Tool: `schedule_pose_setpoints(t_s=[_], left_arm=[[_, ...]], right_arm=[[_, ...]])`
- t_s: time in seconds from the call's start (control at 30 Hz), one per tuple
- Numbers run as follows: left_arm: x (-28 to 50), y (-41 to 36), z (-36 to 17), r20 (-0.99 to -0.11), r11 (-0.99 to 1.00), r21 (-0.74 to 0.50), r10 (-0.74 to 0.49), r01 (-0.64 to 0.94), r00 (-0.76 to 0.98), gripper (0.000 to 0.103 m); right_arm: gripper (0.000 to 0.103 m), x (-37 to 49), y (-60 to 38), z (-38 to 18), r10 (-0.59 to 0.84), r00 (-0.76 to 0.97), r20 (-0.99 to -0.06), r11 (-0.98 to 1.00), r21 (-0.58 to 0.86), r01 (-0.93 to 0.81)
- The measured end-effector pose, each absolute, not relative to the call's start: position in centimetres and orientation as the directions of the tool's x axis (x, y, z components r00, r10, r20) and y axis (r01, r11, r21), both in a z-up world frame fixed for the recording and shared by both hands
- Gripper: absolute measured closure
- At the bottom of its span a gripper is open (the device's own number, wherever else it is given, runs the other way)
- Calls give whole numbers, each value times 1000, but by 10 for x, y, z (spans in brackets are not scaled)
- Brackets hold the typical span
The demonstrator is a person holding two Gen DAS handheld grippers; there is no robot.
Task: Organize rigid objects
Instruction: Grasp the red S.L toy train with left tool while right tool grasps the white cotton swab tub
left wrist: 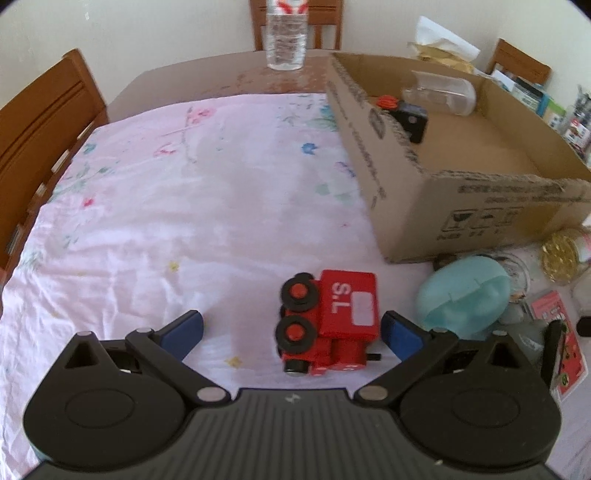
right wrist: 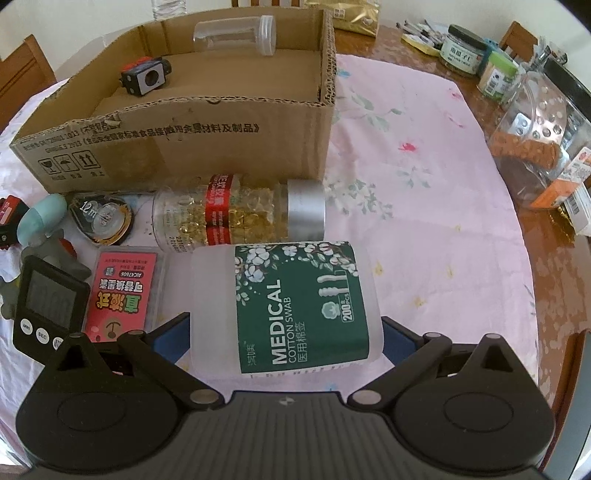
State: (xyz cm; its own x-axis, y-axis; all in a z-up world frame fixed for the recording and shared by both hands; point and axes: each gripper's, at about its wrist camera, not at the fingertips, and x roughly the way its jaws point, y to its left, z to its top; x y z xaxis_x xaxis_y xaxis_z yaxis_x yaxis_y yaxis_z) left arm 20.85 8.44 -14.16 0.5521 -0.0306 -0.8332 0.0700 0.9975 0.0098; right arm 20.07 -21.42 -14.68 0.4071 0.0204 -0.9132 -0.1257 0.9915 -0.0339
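A red toy train (left wrist: 328,319) marked S.L lies on its side on the pink cloth. My left gripper (left wrist: 291,332) is open around it, the right finger almost touching it, the left finger well apart. My right gripper (right wrist: 284,336) has its fingers on both sides of a cotton swab box (right wrist: 295,306) with a green label; the fingers sit against its sides. The cardboard box (right wrist: 177,140) holds a black toy block (right wrist: 146,78) and a clear jar (right wrist: 236,35); the box also shows in the left wrist view (left wrist: 461,206).
Next to the swab box lie a capsule bottle (right wrist: 240,214), a pink card pack (right wrist: 123,291), a black timer (right wrist: 46,299), a round disc (right wrist: 103,219) and a teal case (left wrist: 463,295). A water bottle (left wrist: 286,35) stands far back. Jars and packets (right wrist: 517,96) crowd the right.
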Motion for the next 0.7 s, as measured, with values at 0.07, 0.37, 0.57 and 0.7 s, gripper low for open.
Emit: schedule_pose_setpoints(t_s=[0.07,0.37,0.57,0.7], left_arm=[[207,82,-140,-826,997,7,-39,80,562,10],[206,73,-134,-819,996,-1,-51,88,571,33],[206,70,-133,-820,997,-1,-47,80,570,39],[208,71,-132,-826,997,-4,-45,74,562,42]], right_arm=[[0,197,-215,-147,25,421,-907,991,-34,-132],[0,196,-214,-147,34,441,-897,989,-34,-146],[0,203,-211,-145,29,408,-912,988,-37,-153],[0,206,-205,-139,27,410,-912,983,-50,-178]])
